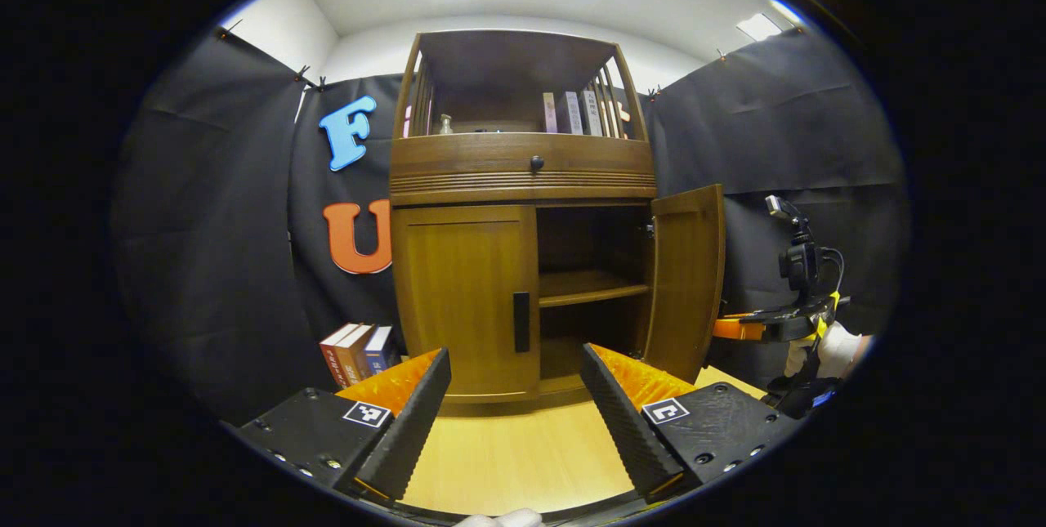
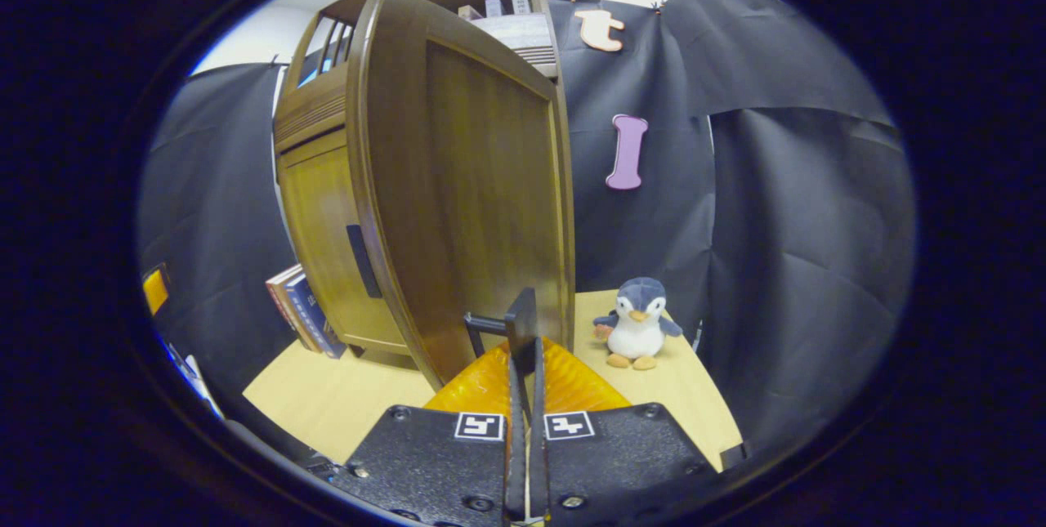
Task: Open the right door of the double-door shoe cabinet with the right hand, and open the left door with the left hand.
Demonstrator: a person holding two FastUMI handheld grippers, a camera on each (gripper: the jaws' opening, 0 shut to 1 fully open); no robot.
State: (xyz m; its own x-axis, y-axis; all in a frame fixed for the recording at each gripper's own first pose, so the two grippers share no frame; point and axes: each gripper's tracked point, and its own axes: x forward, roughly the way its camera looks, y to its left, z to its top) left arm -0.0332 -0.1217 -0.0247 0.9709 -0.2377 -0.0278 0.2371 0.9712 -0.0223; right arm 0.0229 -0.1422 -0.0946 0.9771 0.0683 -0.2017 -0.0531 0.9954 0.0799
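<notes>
The wooden shoe cabinet (image 1: 523, 176) stands straight ahead in the left gripper view. Its left door (image 1: 462, 298) is closed, with a dark vertical handle (image 1: 521, 321) at its inner edge. The right door (image 1: 686, 282) is swung wide, baring an inner shelf (image 1: 588, 288). My left gripper (image 1: 515, 355) is open, holds nothing and hovers a short way in front of the left door's handle. Beside the open door's edge is my right gripper (image 1: 739, 328), held by a hand. In the right gripper view, my right gripper (image 2: 523, 347) is shut on the right door's handle (image 2: 519, 316), with the right door (image 2: 474, 184) close ahead.
The cabinet rests on a light wooden surface (image 1: 523, 453). A few books (image 1: 355, 351) lean at the cabinet's left foot. A plush penguin (image 2: 637, 323) sits behind the open door near the wall. A drawer with a knob (image 1: 537, 162) and a bookshelf top the doors.
</notes>
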